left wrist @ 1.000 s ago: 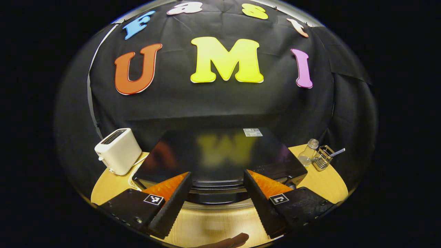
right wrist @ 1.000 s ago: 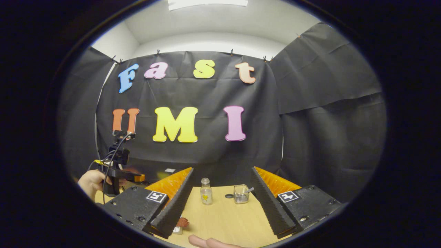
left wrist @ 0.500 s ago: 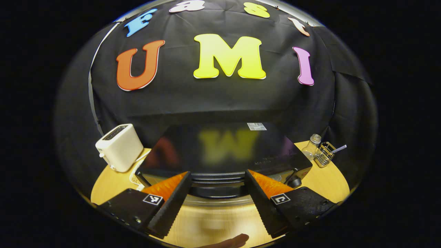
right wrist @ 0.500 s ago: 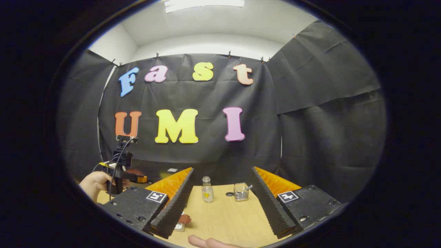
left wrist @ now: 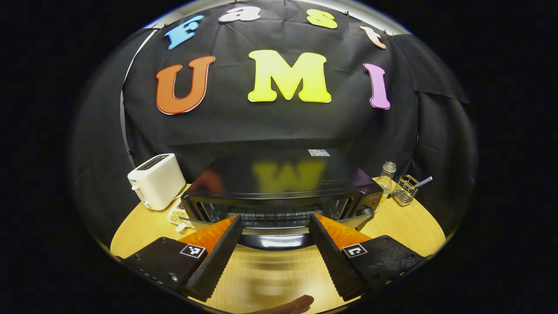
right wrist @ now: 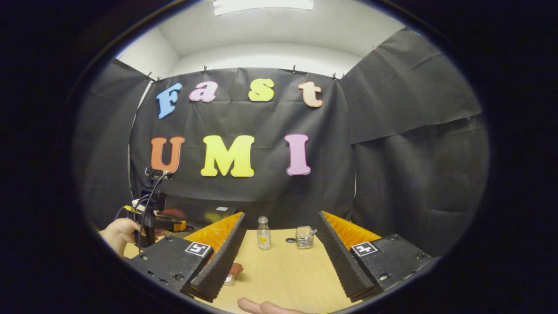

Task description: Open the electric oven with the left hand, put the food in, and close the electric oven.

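Oven door [left wrist: 274,237] now lower, ajar

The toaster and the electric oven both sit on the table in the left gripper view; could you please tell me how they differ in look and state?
The toaster is white and small; the electric oven is black, glossy and much wider. The toaster has a slot on top, while the oven opens at the front, where its door hangs partly open with a wire rack visible inside. The toaster stands to the oven's left. Both rest on the wooden table.

Dim booth under a ceiling light [right wrist: 263,4]; fisheye-warped edges, blurred near table [left wrist: 270,279]
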Demonstrator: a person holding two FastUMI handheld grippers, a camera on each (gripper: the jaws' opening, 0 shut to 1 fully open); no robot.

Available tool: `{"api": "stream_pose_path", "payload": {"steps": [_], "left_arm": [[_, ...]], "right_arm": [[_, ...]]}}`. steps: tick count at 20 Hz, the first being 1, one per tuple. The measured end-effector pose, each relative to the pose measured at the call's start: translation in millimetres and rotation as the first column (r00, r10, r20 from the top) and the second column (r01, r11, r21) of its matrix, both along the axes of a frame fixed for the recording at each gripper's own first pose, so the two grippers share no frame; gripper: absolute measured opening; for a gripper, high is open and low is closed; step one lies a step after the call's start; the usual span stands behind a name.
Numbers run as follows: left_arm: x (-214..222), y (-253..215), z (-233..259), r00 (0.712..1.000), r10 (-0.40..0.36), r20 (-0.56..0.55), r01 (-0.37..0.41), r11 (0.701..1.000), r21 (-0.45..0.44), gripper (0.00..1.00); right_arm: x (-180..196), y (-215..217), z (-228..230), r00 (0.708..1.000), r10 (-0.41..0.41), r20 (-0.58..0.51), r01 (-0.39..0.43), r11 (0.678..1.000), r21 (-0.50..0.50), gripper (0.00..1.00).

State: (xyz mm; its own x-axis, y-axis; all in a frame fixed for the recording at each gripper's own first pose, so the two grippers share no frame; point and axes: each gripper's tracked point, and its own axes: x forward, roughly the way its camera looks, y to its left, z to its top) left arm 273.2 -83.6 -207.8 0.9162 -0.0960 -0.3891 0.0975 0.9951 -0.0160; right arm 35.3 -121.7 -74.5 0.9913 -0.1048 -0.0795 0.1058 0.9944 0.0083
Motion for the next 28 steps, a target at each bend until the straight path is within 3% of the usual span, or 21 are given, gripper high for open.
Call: {"api": "stream_pose_path", "payload": {"steps": [13,18,21,25,28], "left_arm": [[-74.1,4.5,-55.7,1.000,-0.004,0.030,0.003,1.000,0.014,0.97],[-92.2,3.4,-84.8,1.000,-0.003,0.009,0.003,1.000,0.017,0.97],[-102.8,3.6,-107.8,0.999,-0.003,-0.044,0.004,1.000,0.023,0.97],[-114.5,4.2,-152.5,0.988,0.005,-0.154,-0.003,1.000,0.011,0.97],[-115.4,3.7,-152.3,0.994,0.004,-0.107,-0.003,1.000,0.013,0.97]], "right_arm": [[-41.4,23.3,4.4,1.000,0.007,-0.018,-0.007,1.000,-0.021,1.00],[-35.6,32.3,-6.6,0.998,0.019,-0.062,-0.019,1.000,0.007,1.00],[-28.9,41.6,-17.3,0.994,0.058,-0.093,-0.055,0.998,0.037,1.00],[-20.1,44.0,-29.8,0.990,0.049,-0.130,-0.044,0.998,0.034,1.00],[-14.8,49.8,-36.3,0.986,0.057,-0.154,-0.052,0.998,0.036,1.00]]}}
